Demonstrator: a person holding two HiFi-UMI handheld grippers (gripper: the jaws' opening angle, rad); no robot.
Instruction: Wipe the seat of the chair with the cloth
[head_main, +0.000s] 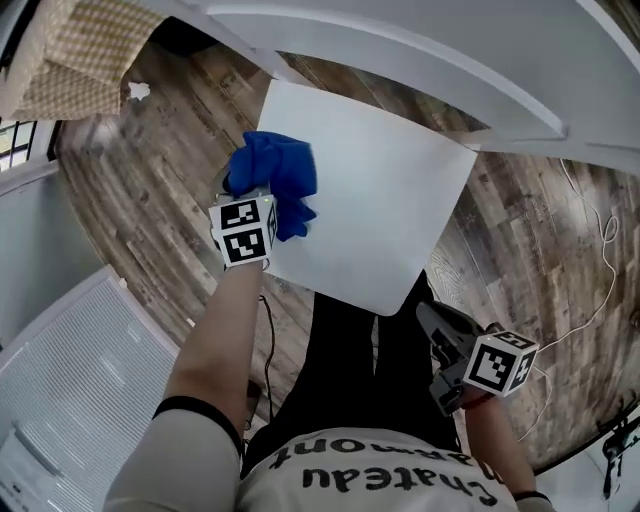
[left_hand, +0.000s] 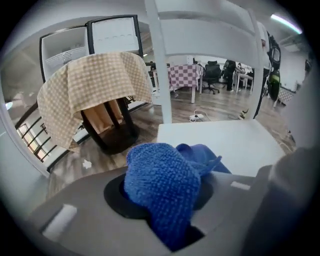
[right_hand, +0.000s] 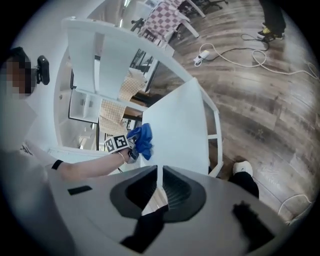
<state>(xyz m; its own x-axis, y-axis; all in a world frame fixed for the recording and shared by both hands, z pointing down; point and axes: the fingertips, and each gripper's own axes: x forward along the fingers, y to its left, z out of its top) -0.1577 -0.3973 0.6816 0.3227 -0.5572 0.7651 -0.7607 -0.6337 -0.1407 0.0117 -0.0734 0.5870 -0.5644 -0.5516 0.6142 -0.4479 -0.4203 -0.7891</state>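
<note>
Looking steeply down at a white square chair seat (head_main: 385, 190) over a wood-plank floor (head_main: 150, 170). My left tool (head_main: 248, 192) reaches to the seat's left edge with its jaws closed on a bunched blue cloth (head_main: 281, 178). In the left gripper view, the cloth (left_hand: 162, 182) bulges up from between the jaws, its loose end trailing toward the seat (left_hand: 225, 137). Whether the cloth presses on the seat I cannot tell.

My right tool (head_main: 428, 315) hangs off the seat's near right corner. In the right gripper view its jaws are drawn almost together, with nothing between them.

The cloth looks like looped terry: soft, light and limp. I judge it will fold and drag rather than slide flat. It is best gripped in the middle of the wad, as it is here, so that a broad pad of fabric meets the smooth, hard seat.
</note>
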